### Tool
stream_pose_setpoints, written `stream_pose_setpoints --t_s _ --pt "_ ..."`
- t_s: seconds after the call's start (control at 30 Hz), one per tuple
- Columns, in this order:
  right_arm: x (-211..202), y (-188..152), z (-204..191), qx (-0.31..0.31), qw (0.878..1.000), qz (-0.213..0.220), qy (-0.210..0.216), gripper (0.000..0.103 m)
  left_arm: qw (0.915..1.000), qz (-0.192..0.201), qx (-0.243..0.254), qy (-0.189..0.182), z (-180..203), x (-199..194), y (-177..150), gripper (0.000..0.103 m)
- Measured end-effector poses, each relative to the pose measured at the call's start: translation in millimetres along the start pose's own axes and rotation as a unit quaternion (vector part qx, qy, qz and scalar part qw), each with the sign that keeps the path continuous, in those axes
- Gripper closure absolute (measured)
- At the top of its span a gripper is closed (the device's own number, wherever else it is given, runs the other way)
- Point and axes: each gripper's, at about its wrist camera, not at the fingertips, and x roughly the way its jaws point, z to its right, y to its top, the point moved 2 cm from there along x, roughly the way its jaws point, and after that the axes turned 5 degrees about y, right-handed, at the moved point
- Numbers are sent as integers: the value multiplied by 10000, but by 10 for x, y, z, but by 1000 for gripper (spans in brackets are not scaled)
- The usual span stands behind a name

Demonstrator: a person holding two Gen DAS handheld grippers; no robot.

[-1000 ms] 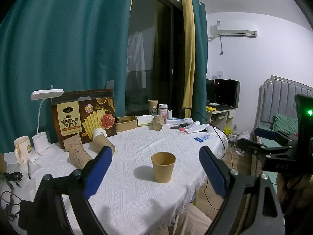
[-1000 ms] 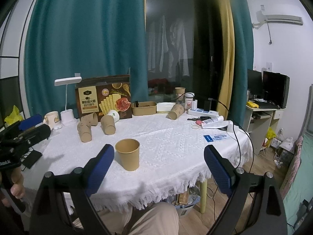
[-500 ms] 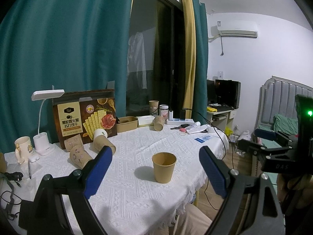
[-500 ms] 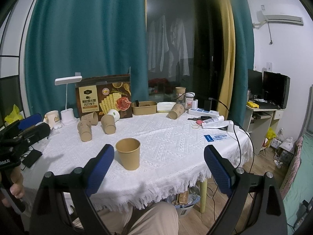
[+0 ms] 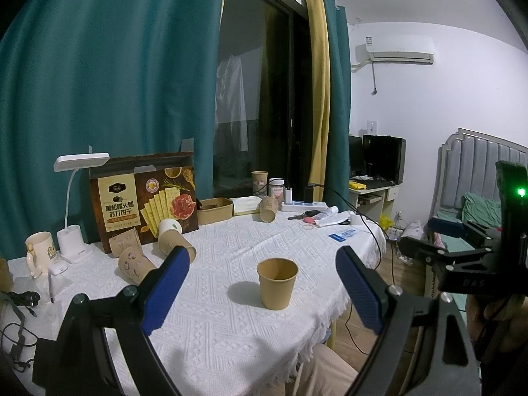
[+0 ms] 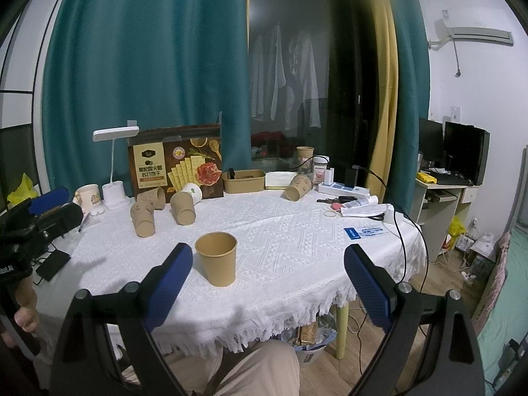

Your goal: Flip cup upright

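**Cup stands upright; both fingers free**

Left view: my left gripper (image 5: 260,293) has fingers spread, empty; the cup (image 5: 277,283) stands mouth-up at frame centre on the table (image 5: 231,340).

Right view: my right gripper (image 6: 269,288) is spread too, cup (image 6: 216,258) left of centre. The flip looks done; next, just stay clear.

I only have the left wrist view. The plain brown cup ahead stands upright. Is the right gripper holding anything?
Observer: No. The right gripper is open with nothing between its fingers. The cup stands free on the tablecloth, beyond its left finger.
Operator: Where is my left gripper from that side?
Observer: The left gripper is at the tablecloth's left edge, apart from the cup, near the cream mug.
Operator: Anything under the tablecloth's front fringe?
Observer: A bin stands under it, beside the table leg.
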Motion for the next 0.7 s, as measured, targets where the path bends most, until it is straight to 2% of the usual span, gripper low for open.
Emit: stream_pose_setpoints --t_s 0.7 --pt "71 -22 -19 -79 9998 -155 3 11 10000 -40 8 -18 -26 4 30 13"
